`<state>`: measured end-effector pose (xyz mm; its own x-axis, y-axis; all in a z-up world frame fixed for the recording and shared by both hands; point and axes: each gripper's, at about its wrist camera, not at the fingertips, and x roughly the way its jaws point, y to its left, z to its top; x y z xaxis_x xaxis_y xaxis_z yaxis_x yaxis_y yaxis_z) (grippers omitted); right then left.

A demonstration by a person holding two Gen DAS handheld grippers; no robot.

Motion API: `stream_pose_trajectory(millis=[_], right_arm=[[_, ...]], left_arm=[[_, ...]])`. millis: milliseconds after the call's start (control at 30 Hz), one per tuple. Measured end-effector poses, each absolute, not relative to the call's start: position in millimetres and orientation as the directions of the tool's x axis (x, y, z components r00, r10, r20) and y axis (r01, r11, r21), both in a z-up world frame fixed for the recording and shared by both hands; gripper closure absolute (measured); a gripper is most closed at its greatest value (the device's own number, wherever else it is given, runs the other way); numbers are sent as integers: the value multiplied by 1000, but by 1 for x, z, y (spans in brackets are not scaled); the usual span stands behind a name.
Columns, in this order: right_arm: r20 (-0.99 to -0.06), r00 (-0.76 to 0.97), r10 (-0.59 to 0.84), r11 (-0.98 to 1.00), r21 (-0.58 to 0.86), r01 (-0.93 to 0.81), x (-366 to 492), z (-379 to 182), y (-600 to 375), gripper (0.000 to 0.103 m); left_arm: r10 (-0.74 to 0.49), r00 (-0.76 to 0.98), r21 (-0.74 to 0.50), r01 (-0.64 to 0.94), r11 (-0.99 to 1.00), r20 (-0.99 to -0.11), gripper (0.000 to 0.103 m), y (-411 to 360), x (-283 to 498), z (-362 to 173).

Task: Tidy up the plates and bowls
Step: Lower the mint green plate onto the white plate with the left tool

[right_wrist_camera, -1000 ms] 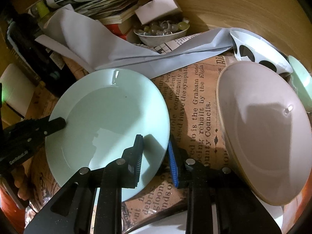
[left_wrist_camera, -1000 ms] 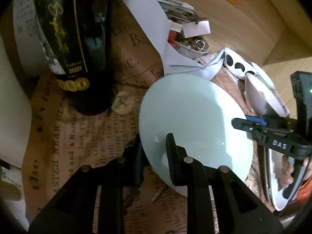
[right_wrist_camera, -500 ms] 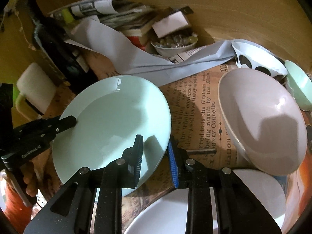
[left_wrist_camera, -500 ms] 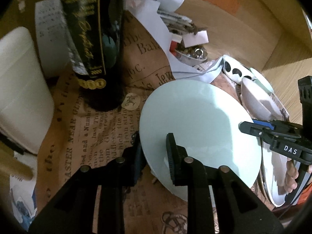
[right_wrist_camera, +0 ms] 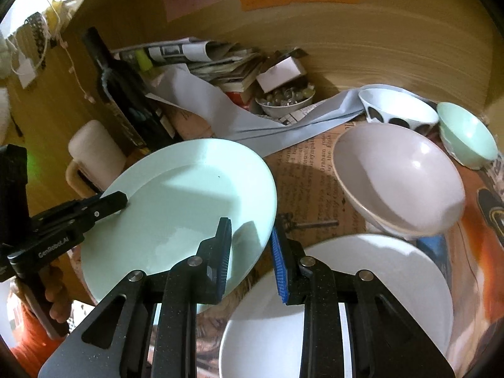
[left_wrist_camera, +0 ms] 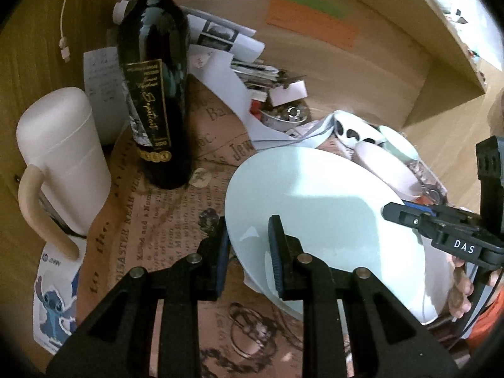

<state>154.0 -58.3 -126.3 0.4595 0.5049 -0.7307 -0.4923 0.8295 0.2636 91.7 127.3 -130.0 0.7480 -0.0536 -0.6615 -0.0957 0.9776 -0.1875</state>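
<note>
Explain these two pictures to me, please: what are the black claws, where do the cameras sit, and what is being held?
No robot here: a person holds a hand-held gripper in each hand, each with a wide-angle camera looking along its two fingers. One picture comes from the left gripper, the other from the right gripper. Both are shut on opposite edges of one pale green plate, held tilted above the newspaper-print cloth. Each gripper shows in the other's picture. On the cloth lie a white plate, a large white bowl, a spotted bowl and a small green bowl. A wine bottle and white mug stand nearby.
</note>
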Motion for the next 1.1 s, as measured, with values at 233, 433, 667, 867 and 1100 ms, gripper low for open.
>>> stream_pose_trajectory(millis=[233, 433, 667, 867, 1100], right_arm=[[-705, 489, 514, 835, 281, -474, 133, -115, -88, 79], [-690, 525, 498, 850, 271, -451, 120, -109, -117, 79], [-705, 536, 464, 870, 249, -425, 111, -111, -148, 79], [-717, 547, 431, 886, 223, -406, 103, -116, -168, 79], [-724, 552, 414, 897, 223, -381, 98, -122, -190, 79]], left_arm=[[-75, 759, -184, -60, 981, -647, 81, 101, 82, -123], [-116, 756, -196, -16, 981, -644, 81, 74, 82, -118], [-166, 744, -215, 31, 976, -647, 81, 45, 85, -122], [-193, 729, -224, 57, 973, -656, 81, 23, 86, -129], [-206, 711, -214, 79, 974, -672, 81, 0, 89, -140]])
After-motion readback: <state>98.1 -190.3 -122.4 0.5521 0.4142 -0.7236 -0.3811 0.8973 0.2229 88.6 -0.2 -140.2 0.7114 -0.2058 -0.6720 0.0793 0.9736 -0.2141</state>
